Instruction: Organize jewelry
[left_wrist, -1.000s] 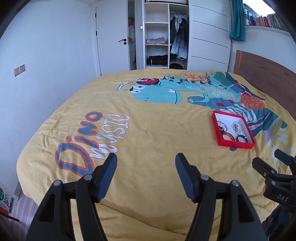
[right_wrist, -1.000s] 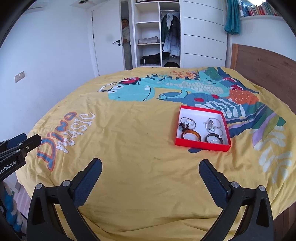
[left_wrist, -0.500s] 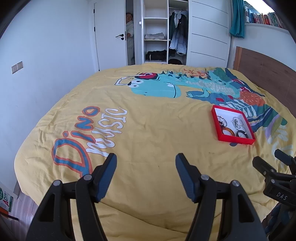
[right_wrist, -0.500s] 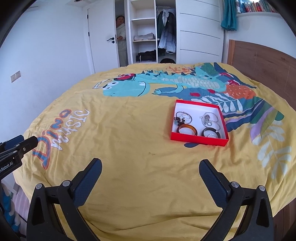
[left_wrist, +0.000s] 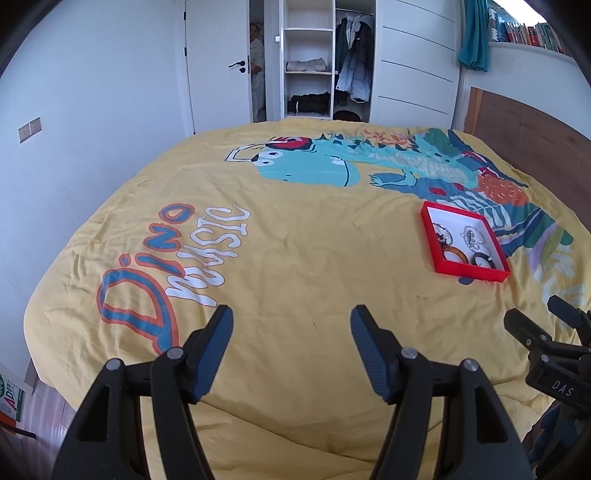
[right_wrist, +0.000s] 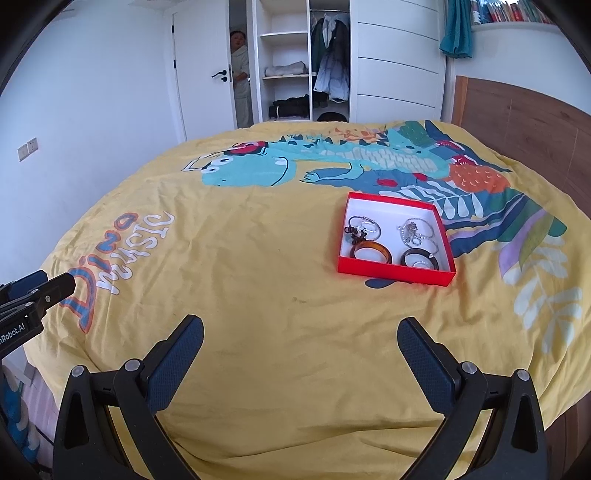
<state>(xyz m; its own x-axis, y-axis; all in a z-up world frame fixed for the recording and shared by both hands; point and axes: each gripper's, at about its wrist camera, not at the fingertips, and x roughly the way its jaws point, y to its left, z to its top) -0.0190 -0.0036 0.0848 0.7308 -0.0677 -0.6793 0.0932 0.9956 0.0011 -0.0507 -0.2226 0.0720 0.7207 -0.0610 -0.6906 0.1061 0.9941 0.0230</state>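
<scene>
A: Where's the jewelry?

B: All of it that I can see lies in the red tray, white inside. Four lots, two by two: a silver ring with dark beads at the far left, a silver chain bundle at the far right, an amber bangle at the near left, and a dark bangle at the near right. None overlaps its neighbour much.

A: And where's the tray from the tools?

B: Ahead of the right gripper and a little to its right, well apart. From the left gripper it sits far off to the right and ahead.

A: Holding anything?

B: No. Both have their fingers spread wide with only bedding between them. They hang low over the near edge of the bed, side by side; each shows at the margin of the other's view.

A: So is the sorting done?

B: One moment can't settle that. The pieces in separate corners would suit a finished layout. They would equally suit a tray waiting to be emptied or rearranged. Nothing loose lies on the cover that I can find.

A: The surface?

B: A soft yellow duvet, lightly creased, printed with a teal dinosaur and "Dino music". The tray rests flat on it.

A: The room?

B: White walls, a wooden headboard to the right, an open wardrobe beyond, and a person standing in the doorway.
</scene>
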